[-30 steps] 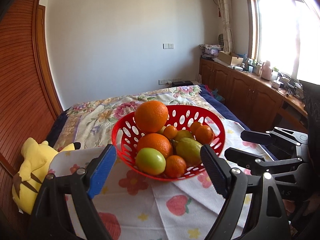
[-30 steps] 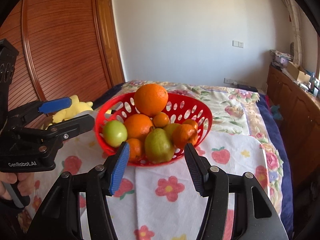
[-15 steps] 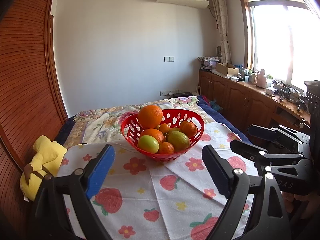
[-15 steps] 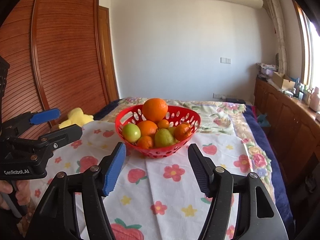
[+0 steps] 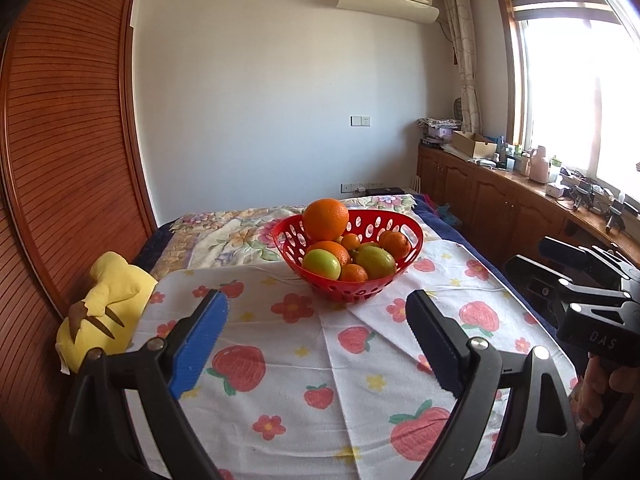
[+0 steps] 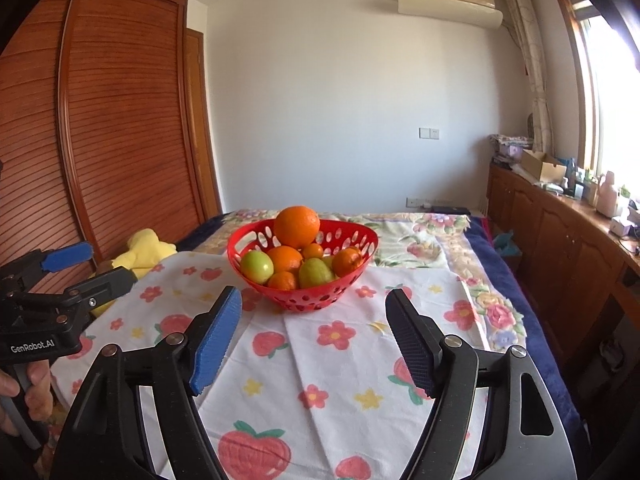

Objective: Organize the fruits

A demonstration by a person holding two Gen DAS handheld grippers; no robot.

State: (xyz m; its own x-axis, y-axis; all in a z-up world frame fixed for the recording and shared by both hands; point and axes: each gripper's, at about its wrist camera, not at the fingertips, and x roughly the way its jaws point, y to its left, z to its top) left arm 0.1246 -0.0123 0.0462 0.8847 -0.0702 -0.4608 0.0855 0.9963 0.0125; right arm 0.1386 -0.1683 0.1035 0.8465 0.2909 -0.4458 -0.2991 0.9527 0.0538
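Observation:
A red perforated basket (image 5: 408,236) stands on a strawberry-print cloth (image 5: 320,344) and holds several fruits: a large orange (image 5: 325,218) on top, a green apple (image 5: 321,264), a green pear-like fruit (image 5: 375,260) and small tangerines. It also shows in the right wrist view (image 6: 366,240). My left gripper (image 5: 316,330) is open and empty, well short of the basket. My right gripper (image 6: 314,326) is open and empty, also short of it. Each gripper shows at the edge of the other's view.
A yellow plush toy (image 5: 106,304) lies at the cloth's left edge beside a wooden slatted wardrobe (image 5: 60,160). A floral bedspread (image 6: 420,236) lies behind the basket. Wooden cabinets with clutter (image 5: 500,200) run along the right wall under a window.
Both grippers have drawn back and up from the basket, which now looks smaller and farther. Both stay open and empty. The fruits have not moved.

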